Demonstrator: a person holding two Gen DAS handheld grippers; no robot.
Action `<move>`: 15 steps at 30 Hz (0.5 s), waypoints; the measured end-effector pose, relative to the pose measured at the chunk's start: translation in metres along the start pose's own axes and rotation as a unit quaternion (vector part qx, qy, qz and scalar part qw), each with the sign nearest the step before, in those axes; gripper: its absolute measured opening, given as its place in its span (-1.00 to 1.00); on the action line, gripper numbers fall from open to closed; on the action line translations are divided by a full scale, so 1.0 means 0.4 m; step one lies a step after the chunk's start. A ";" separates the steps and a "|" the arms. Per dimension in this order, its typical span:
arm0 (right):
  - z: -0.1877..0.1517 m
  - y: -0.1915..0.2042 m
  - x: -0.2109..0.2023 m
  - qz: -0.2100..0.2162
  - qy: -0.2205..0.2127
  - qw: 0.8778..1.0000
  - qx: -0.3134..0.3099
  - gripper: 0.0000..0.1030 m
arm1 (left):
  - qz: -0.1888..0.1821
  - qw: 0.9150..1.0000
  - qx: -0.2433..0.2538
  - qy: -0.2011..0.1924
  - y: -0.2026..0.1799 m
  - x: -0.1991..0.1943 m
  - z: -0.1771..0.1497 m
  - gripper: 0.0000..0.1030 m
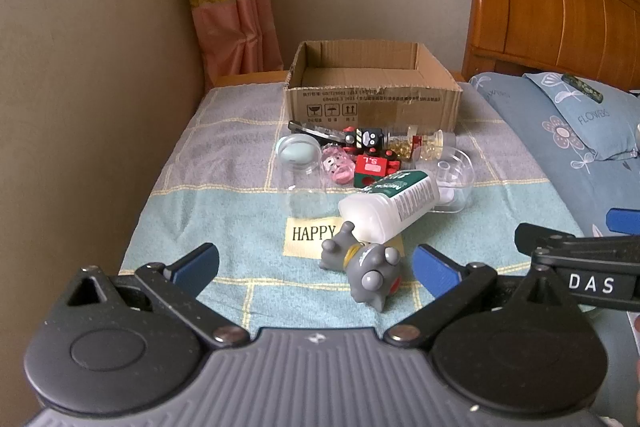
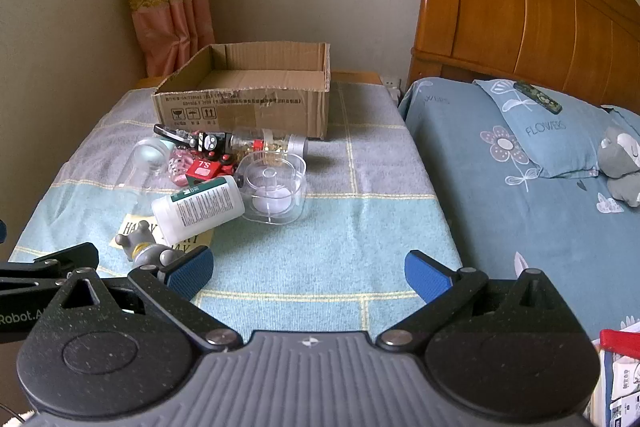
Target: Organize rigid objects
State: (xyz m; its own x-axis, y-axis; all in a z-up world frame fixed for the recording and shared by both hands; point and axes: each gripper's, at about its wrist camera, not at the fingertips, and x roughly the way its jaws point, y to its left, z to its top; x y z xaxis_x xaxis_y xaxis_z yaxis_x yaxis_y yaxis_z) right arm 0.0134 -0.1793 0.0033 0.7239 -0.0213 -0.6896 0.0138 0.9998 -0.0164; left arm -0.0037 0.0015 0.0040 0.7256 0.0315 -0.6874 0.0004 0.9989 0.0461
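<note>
both claws wide open and empty, left gripper (image 1: 316, 269) just short of the grey toy figure (image 1: 362, 265) lying by the white bottle (image 1: 390, 205) before the cardboard box (image 1: 372, 99); figure looks light, rigid, bumpy, so pinch across its torso.

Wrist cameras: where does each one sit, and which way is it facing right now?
Left wrist: on the left gripper, angled down across the towel at the grey toy, white bottle and cardboard box; its own open blue pads show, plus the right gripper at the right edge.
Right wrist: on the right gripper, facing the same way, more toward the bed; own open pads show, left gripper at the left edge.
Shared: box, bottle, toy, headboard.
</note>
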 end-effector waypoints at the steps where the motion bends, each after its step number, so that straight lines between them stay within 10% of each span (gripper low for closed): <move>1: 0.000 0.000 0.000 0.000 0.000 1.000 0.000 1.00 | 0.001 1.000 0.000 0.000 -0.001 -0.001 0.001 0.99; 15: 0.004 -0.001 -0.009 0.000 -0.002 1.000 0.000 1.00 | 0.001 1.000 -0.003 0.000 -0.002 0.005 0.012 0.99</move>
State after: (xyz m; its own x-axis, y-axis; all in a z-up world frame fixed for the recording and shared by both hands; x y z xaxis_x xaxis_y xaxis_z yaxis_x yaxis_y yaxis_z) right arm 0.0118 -0.1798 0.0068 0.7267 -0.0221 -0.6866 0.0141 0.9998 -0.0172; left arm 0.0013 0.0008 0.0060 0.7262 0.0331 -0.6867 -0.0044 0.9990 0.0435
